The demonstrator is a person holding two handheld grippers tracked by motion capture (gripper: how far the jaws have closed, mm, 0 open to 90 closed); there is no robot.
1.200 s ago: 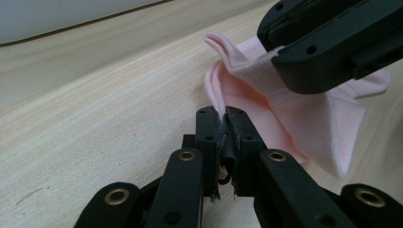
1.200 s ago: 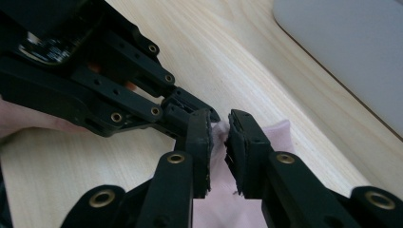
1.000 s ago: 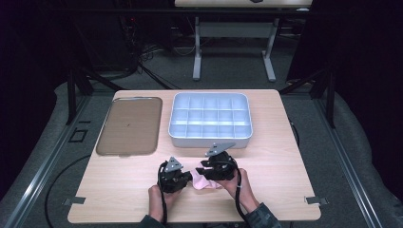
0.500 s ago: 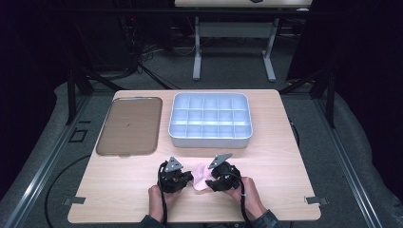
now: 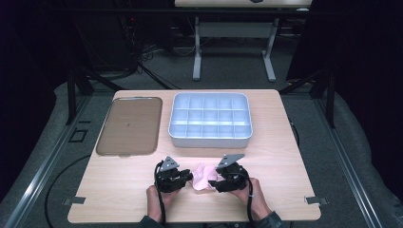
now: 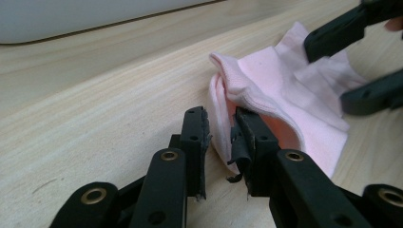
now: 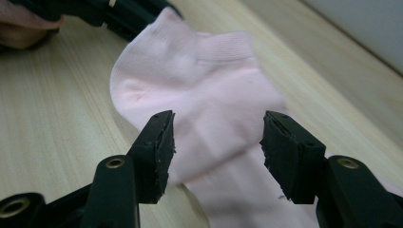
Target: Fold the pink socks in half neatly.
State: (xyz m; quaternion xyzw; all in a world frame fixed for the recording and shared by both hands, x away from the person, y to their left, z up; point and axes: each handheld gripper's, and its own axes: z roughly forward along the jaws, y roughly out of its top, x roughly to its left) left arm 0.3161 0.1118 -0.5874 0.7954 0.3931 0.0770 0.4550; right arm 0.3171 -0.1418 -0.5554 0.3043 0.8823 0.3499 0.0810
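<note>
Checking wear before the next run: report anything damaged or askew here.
The left gripper has frayed, peeling pads on its jaws. The pink sock lies rumpled between both grippers. Nothing else stands out.

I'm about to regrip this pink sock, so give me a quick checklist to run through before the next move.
1. Pink sock lies on the table: ok.
2. Left gripper has the sock's folded edge between its jaws, which have just been opening: grip cannot tell.
3. Right gripper jaws apart over the sock, just opening, not pinching: ok.
4. Compartment tray apart from the sock: ok.
5. Brown tray out of the way: ok.
</note>
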